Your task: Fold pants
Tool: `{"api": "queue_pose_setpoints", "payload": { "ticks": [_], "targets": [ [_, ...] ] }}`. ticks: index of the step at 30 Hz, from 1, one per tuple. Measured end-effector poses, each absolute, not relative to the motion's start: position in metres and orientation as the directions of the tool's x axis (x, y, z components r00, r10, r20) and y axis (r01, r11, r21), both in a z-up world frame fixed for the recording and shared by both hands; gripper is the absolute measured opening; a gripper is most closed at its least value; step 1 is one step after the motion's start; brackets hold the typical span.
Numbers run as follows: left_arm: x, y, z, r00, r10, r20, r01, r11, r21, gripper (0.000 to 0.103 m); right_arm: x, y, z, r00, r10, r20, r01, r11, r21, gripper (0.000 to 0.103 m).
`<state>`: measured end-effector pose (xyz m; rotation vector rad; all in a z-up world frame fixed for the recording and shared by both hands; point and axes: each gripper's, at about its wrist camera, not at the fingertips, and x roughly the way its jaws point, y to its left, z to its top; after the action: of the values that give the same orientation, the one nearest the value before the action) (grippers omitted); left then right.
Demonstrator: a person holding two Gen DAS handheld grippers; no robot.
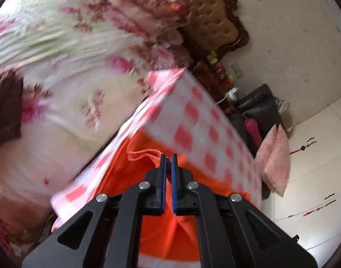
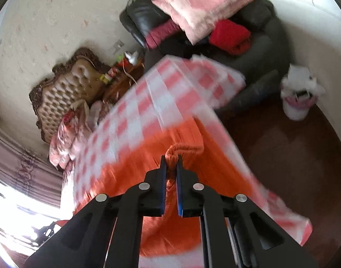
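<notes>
From the left wrist camera, the left claw points down over a bench covered with a pink-and-white checked cloth. Orange pants lie on that cloth below the claw, and a raised fold of the orange fabric runs up between the blue pads, which stand almost together and clench it. Beyond the bench lies a bed with a floral cover, blurred, with floral pillows stacked at its head against a tufted tan headboard in a dark carved frame. A brown cloth sits at the left edge on the bed. To the right a dark armchair stands near the wall, a pink cushion leans below it, and white cabinet doors fill the right side.

From the right wrist camera, the right claw also points down over the same checked cloth. The pants spread under it, reaching the bench's near right edge, and a bunched knot of orange fabric is pinched between the pads, bulging just above the tips. The headboard shows at the left, the armchair at the top carries a pink cushion and red clothing, and a white bin stands on the dark floor.
</notes>
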<state>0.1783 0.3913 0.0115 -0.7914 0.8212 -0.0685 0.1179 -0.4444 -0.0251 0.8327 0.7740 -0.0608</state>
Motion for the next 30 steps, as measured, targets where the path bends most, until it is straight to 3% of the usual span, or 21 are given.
{"api": "queue_pose_setpoints", "payload": {
  "ticks": [2,5,11,16,24,26,30],
  "targets": [
    [0.169,0.392,0.047,0.753,-0.334,-0.567,-0.194,0.711,-0.676,0.003,0.12,-0.452,-0.001,0.761,0.207,-0.614,0.319,0.705,0.634,0.007],
    [0.134,0.397,0.054,0.793,-0.302,-0.529,-0.185,0.708,-0.682,0.003,0.103,-0.457,0.002,0.773,0.179,-0.609,0.315,0.725,0.613,0.007],
    [0.068,0.412,-0.056,0.7,-0.342,-0.628,-0.302,0.654,-0.693,0.003,0.084,-0.462,-0.087,0.634,0.191,-0.75,0.408,0.741,0.534,0.007],
    [0.061,0.42,-0.099,0.677,-0.364,-0.639,-0.333,0.623,-0.708,0.003,0.081,-0.455,-0.093,0.629,0.163,-0.76,0.396,0.774,0.495,0.007],
    [0.075,0.428,-0.095,0.68,-0.366,-0.636,-0.319,0.632,-0.706,0.002,0.072,-0.449,-0.089,0.633,0.102,-0.768,0.412,0.795,0.445,0.007],
    [0.081,0.433,-0.081,0.706,-0.309,-0.637,-0.321,0.662,-0.677,0.0,0.068,-0.447,-0.087,0.635,0.084,-0.768,0.42,0.797,0.434,0.007],
    [0.095,0.441,-0.058,0.72,-0.325,-0.613,-0.295,0.656,-0.694,0.0,0.068,-0.441,-0.094,0.616,0.072,-0.785,0.429,0.805,0.41,0.007]
  ]
}}
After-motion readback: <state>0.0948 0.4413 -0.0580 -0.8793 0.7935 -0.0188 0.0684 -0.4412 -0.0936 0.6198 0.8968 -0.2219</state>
